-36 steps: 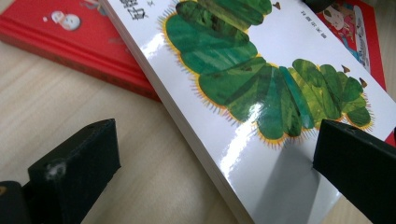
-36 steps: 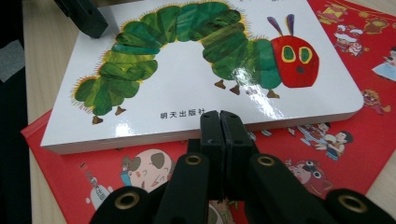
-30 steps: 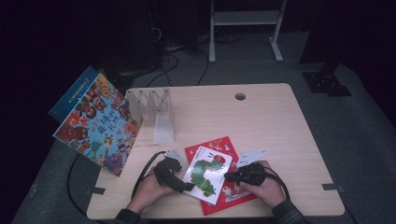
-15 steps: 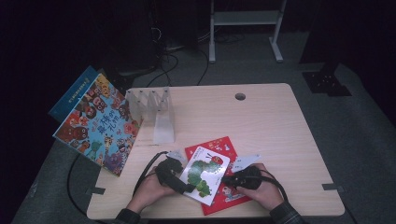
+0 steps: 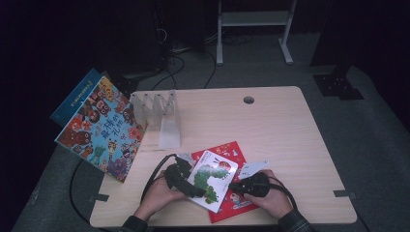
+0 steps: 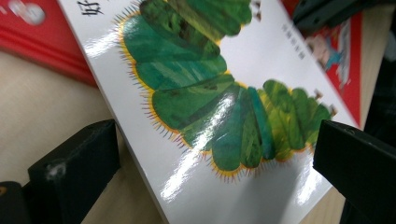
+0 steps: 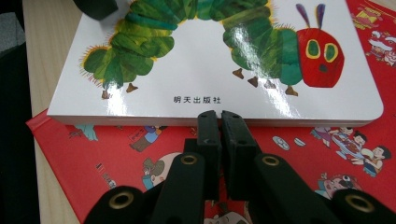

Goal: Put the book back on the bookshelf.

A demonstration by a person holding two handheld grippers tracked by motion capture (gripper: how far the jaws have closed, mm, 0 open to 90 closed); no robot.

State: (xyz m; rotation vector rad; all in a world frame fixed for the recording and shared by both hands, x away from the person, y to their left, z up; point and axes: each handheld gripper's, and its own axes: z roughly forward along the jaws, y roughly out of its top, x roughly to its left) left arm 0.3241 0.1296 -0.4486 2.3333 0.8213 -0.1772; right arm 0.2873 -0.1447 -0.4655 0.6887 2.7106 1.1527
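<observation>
Big picture book [image 5: 99,128] overhanging the table's [image 5: 280,130] left edge, clear rack [image 5: 159,113] beside it, left gripper [image 5: 186,180] spread wide around the caterpillar book's [image 5: 212,175] corner, that book atop a red book [image 5: 232,203] at the near edge, right gripper [image 5: 240,185] clenched empty against the caterpillar book's side

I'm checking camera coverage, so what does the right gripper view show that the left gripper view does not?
Only the right gripper view shows the caterpillar's red head, the small line of print under it, and the right hand-held gripper with jaws closed together at the edge of the white caterpillar book. Only the left gripper view shows the left hand-held gripper, jaws spread wide on either side of that book's corner. Both show the green body, the red book underneath and the wooden table.
</observation>
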